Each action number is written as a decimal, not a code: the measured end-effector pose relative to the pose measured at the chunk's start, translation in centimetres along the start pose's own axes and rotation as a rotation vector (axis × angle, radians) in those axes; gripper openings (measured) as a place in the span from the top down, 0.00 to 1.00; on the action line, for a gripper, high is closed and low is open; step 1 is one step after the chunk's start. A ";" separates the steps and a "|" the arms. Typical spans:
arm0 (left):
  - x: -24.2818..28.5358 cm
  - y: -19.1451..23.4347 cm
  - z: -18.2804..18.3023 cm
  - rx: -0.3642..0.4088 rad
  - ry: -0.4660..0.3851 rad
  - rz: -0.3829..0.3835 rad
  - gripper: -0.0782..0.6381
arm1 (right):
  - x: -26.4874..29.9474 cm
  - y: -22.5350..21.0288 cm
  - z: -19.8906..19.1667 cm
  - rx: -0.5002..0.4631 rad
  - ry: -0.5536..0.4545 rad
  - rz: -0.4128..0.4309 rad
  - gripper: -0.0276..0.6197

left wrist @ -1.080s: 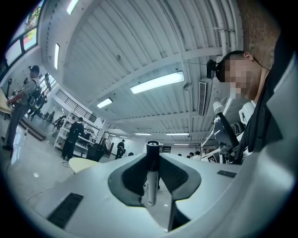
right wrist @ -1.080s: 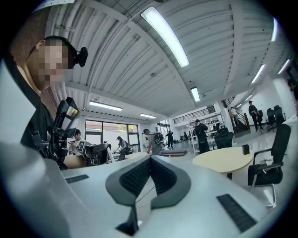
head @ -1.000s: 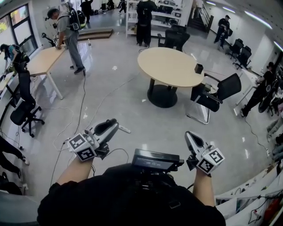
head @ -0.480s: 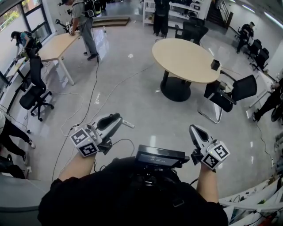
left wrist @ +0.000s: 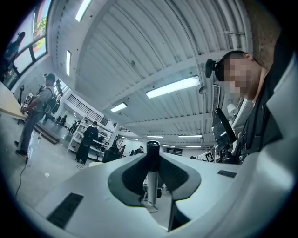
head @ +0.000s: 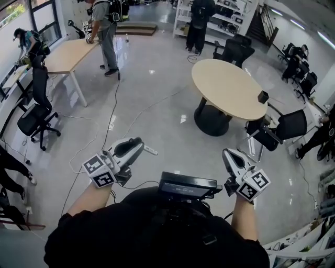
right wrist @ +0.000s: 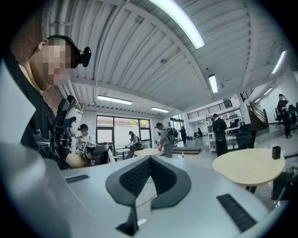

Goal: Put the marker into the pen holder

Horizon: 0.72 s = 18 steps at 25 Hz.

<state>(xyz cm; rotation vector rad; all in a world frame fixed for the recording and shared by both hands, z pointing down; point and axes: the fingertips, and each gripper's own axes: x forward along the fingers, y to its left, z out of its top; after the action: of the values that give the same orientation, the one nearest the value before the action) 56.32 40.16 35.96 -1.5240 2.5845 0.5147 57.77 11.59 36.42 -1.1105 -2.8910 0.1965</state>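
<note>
My left gripper [head: 133, 145] is shut on a white marker [head: 149, 151] whose tip sticks out past the jaws to the right. In the left gripper view the marker [left wrist: 152, 172] stands upright between the dark pads, black cap on top. My right gripper [head: 229, 155] is shut with nothing in it; in the right gripper view its pads [right wrist: 163, 179] meet. Both grippers hover over the floor in front of my body. A small black pen holder [head: 263, 97] stands at the right edge of the round table [head: 225, 86], far ahead of both grippers. The pen holder [right wrist: 276, 152] also shows in the right gripper view.
Black office chairs [head: 285, 128] stand right of the round table. Cables [head: 112, 118] run across the glossy floor ahead of me. A long desk [head: 70, 55] with a chair [head: 34, 118] is at the left, with people beside it. Shelves [head: 220, 15] and more people are at the back.
I have moved across the floor: the round table and pen holder have slid to the right in the head view. Both grippers keep the same pose, the marker still in the left one.
</note>
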 end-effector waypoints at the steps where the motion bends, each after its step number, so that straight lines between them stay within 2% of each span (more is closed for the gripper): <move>1: -0.6 1.7 0.8 0.007 -0.001 0.000 0.78 | 1.9 0.2 0.2 -0.003 -0.005 -0.002 0.95; 6: -2.6 9.5 4.1 0.027 -0.016 0.008 0.78 | 10.1 0.3 0.9 -0.014 -0.012 -0.004 0.95; 10: -3.1 14.4 4.8 0.007 -0.027 0.033 0.78 | 14.7 -0.8 0.4 -0.006 0.016 0.003 0.95; 15: -1.3 18.5 4.4 -0.004 -0.022 0.069 0.78 | 19.1 -4.5 0.1 0.009 0.036 0.032 0.95; 18: 0.1 21.4 4.2 0.014 -0.022 0.097 0.78 | 22.6 -7.5 -0.2 0.012 0.035 0.069 0.95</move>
<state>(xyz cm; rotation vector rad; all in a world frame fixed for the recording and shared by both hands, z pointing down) 37.40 50.95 37.07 -1.3868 2.6493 0.5180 36.02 21.27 37.39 -1.2011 -2.8198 0.1939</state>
